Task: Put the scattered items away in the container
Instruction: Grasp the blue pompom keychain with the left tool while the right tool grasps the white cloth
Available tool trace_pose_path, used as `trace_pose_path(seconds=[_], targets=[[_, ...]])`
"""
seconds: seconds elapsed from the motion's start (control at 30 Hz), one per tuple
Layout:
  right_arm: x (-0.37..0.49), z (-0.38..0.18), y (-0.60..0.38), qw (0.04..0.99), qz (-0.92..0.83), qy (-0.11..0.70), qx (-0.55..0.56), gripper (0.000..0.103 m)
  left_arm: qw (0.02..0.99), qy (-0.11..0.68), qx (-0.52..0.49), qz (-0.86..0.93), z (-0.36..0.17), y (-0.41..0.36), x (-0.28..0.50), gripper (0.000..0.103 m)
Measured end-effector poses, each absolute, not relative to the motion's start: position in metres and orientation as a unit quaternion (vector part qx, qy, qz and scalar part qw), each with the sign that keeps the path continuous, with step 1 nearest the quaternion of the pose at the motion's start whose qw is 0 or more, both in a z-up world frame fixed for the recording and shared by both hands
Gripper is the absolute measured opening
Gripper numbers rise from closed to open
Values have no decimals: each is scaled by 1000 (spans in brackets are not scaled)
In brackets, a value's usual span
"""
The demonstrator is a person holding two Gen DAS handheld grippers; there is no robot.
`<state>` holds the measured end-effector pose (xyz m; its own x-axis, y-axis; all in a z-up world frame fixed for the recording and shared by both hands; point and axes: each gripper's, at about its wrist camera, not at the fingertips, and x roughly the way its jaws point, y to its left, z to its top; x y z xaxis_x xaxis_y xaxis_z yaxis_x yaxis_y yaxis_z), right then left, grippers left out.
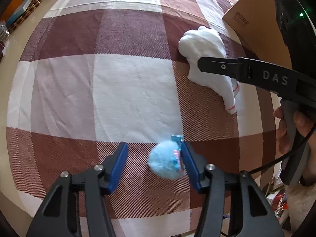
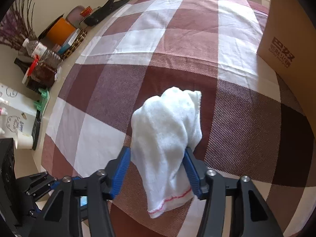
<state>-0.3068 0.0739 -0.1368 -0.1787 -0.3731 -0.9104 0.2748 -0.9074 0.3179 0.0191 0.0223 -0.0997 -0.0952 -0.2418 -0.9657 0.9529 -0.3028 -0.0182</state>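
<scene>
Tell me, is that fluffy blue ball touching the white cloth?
Apart. The left wrist view shows the fluffy blue ball low between the left tool's fingers, while the white cloth lies further away, with a broad stretch of checked bedcover between them.

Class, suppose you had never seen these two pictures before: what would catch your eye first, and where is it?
Probably the white cloth, lying crumpled on the red-and-white checked bedspread between the open blue fingers of the right gripper. Next comes the fluffy blue pom-pom hair clip, lying against one finger of the open left gripper. A cardboard box stands at the bed's right edge.
</scene>
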Motion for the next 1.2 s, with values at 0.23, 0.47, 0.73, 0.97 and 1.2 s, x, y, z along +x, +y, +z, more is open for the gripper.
trace_pose_path(seconds=[0.23,0.47,0.73,0.97,1.2], targets=[[-307,-141,90,212,-760,-90,607,16,455,369,482,-652,-94,15,29,35],[-298,-125,85,224,-766,-93,595,16,442,364,483,-663,-90,21,23,20],[-288,-110,85,229,-772,-101,584,16,434,364,479,-670,-82,29,30,11],[-280,-91,86,232,-782,-100,570,16,427,355,483,-677,-68,32,29,4],[-273,-90,91,225,-782,-105,572,16,428,339,509,-665,-79,36,22,57]])
